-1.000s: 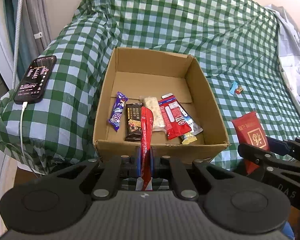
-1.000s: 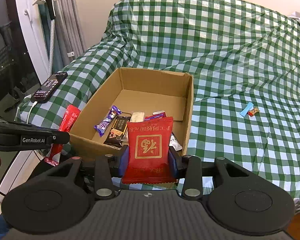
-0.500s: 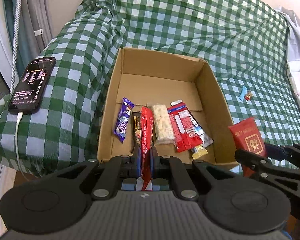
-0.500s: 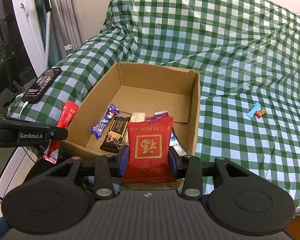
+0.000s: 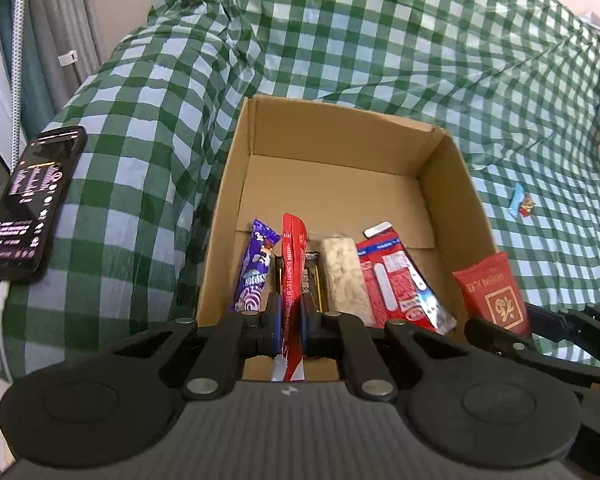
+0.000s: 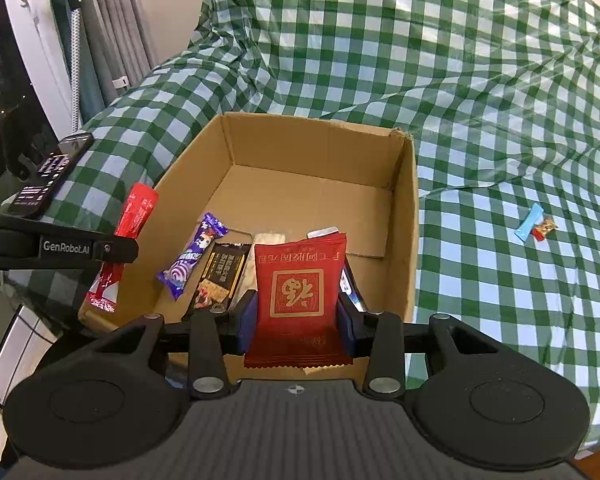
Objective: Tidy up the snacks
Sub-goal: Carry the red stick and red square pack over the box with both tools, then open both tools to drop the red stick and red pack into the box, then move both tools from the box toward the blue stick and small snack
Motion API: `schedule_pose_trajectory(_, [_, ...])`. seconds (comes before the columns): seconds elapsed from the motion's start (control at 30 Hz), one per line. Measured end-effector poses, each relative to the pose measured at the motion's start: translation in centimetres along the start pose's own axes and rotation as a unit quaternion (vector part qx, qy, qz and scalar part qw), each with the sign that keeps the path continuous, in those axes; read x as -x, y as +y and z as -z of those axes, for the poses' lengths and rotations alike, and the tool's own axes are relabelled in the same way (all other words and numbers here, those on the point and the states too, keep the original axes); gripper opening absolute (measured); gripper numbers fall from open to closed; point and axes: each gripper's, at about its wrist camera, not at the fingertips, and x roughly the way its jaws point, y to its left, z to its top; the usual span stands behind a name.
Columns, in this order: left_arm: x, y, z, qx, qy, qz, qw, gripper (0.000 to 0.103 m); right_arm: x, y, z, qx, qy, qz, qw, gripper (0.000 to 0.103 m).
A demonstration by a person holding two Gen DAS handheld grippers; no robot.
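An open cardboard box [image 5: 332,136] [image 6: 404,216] sits on the green checked cloth. Inside lie a purple bar [image 5: 256,268] [image 6: 192,260], a dark bar [image 6: 220,276], a pale rice bar [image 5: 344,272] and a red and white packet [image 5: 396,276]. My left gripper [image 5: 289,320] is shut on a slim red stick packet [image 5: 293,264] [image 6: 134,216], held edge-on over the box's near wall. My right gripper [image 6: 296,320] is shut on a red square packet with a gold emblem [image 6: 298,288] [image 5: 494,292], held over the box's near right corner.
A phone [image 5: 32,204] [image 6: 48,176] on a white cable lies on the cloth left of the box. Two small candies [image 5: 520,204] [image 6: 536,226] lie on the cloth to the right. Curtains [image 6: 100,32] hang at the far left.
Both grippers have moved forward towards and over the box, still holding their packets. The box now looks closer in both views.
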Motion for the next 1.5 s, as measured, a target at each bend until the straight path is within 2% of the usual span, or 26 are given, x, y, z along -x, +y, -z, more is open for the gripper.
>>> schedule_pose_trajectory(0.43, [-6.0,-0.1,-2.4,-0.012,0.039,-0.015,0.9991,0.010,-6.4,-1.5,-1.8,-0.020,0.036,0.000,0.999,0.043])
schedule_pose_trajectory(0.5, [-6.5,-0.2,-2.6,-0.017,0.043,-0.010,0.9989,0.014,-7.0,-1.8,-1.9,-0.024,0.038,0.001,0.999,0.043])
schedule_pose_trajectory(0.53, [-6.6,-0.3,-2.7,-0.019,0.043,-0.007,0.9989,0.019,-7.2,-2.0,-2.1,-0.027,0.037,0.001,0.999,0.043])
schedule_pose_trajectory(0.57, [-6.6,-0.3,-2.8,-0.019,0.043,-0.004,0.9989,0.045,-7.4,-2.1,-2.2,-0.031,0.035,0.001,0.999,0.044])
schedule_pose_trajectory(0.6, [-6.4,-0.3,-2.9,-0.019,0.038,-0.006,0.9991,0.082,-7.5,-2.4,-2.4,-0.038,0.032,0.002,0.999,0.046])
schedule_pose_trajectory(0.67, [-5.5,-0.2,-2.8,-0.012,0.013,-0.015,0.9997,0.103,-7.5,-2.8,-2.7,-0.050,0.033,0.009,0.998,0.063])
schedule_pose_trajectory(0.7, [-4.9,0.0,-2.6,-0.010,-0.002,-0.015,0.9998,0.103,-7.2,-3.0,-2.8,-0.055,0.032,0.012,0.998,0.072])
schedule_pose_trajectory(0.73, [-4.5,0.0,-2.5,-0.013,-0.004,-0.015,0.9998,0.103,-6.9,-3.2,-2.8,-0.058,0.029,0.014,0.998,0.074])
schedule_pose_trajectory(0.97, [-2.6,0.1,1.1,-0.005,0.042,-0.027,0.9987,0.103,-2.9,-2.3,-0.4,-0.048,0.028,0.020,0.998,0.085])
schedule_pose_trajectory(1.13, [-0.4,0.0,4.2,0.001,0.057,-0.033,0.9978,0.103,0.7,-1.1,1.6,-0.031,0.014,0.021,0.999,0.092])
schedule_pose_trajectory(1.5, [5.0,-1.5,8.1,-0.020,0.016,-0.055,0.9982,0.103,5.7,0.7,5.0,-0.019,-0.012,0.015,1.000,0.098])
